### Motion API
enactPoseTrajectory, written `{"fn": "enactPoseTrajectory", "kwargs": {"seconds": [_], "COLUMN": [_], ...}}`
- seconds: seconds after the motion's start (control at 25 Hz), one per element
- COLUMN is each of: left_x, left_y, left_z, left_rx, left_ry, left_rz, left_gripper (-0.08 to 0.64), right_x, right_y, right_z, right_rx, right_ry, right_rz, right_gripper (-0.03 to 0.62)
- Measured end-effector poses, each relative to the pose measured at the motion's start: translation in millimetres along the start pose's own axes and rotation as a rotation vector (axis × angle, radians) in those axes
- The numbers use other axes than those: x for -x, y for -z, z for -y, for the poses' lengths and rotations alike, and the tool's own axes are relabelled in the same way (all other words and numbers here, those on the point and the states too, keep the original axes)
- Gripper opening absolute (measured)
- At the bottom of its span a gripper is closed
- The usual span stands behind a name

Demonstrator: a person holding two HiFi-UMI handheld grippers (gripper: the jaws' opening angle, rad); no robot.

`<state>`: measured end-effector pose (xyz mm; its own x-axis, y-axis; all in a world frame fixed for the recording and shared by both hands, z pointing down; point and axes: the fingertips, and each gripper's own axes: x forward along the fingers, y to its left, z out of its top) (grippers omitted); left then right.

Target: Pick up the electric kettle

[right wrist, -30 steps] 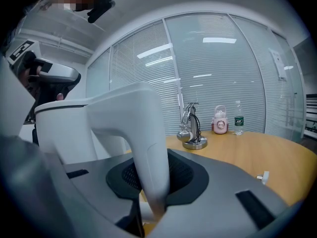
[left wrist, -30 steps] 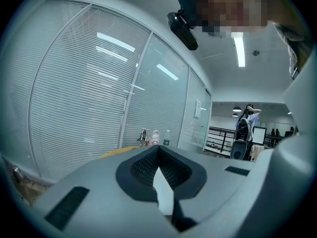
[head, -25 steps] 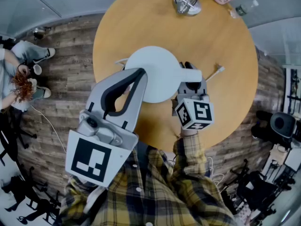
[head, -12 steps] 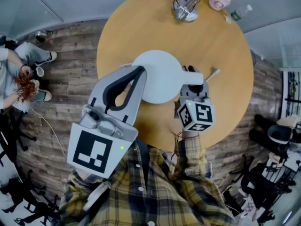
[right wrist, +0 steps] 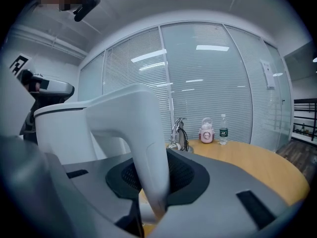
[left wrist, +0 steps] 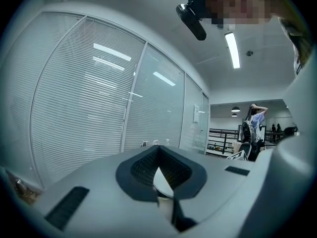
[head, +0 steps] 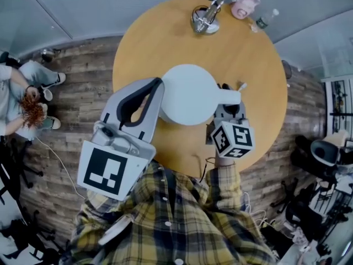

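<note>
Over the table [head: 251, 76], kettle handle [right wrist: 148, 148] clamped in right claw [head: 228, 105]; closed left claw [head: 159, 84] beside kettle body [head: 190, 93].

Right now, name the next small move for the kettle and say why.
Probably raise the kettle straight up, held level. The right claw is clamped on its white handle, and the body hangs to one side of that grip over the table, so it could tip.

Pink cup [head: 244, 6], water bottle [head: 265, 19] and metal stand [head: 205, 19] sit on the wooden table [head: 259, 81].
</note>
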<state>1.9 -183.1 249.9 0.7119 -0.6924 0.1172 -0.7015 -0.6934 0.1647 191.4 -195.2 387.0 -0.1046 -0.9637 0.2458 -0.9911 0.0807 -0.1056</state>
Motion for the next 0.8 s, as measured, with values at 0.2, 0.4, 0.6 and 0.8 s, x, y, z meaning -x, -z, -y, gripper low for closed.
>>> {"fn": "enactPoseTrajectory", "kwargs": {"seconds": [0.2,0.4,0.6,0.8], "left_x": [9.7,9.2,11.3,-3.2], "left_y": [-6.0,-5.6,-5.1,-1.7], "left_z": [4.5,12.4,23.0,36.8], "left_rx": [-0.004,-0.025,-0.037,-0.043], "left_ry": [0.019,0.040,0.072,0.108], "left_rz": [0.013,0.019,0.015,0.000], "left_gripper": [0.003,0.003,0.003,0.003], "right_x": [26.9,55.9,87.3,106.5], "right_y": [-19.0,-33.1,-49.7,-60.8], "right_z": [2.5,17.4,21.0,34.6], "right_rx": [-0.013,-0.038,-0.028,-0.029], "right_ry": [0.023,0.054,0.086,0.110], "right_rz": [0.025,0.043,0.063,0.070], "right_gripper": [0.097,0.097,0.097,0.097]}}
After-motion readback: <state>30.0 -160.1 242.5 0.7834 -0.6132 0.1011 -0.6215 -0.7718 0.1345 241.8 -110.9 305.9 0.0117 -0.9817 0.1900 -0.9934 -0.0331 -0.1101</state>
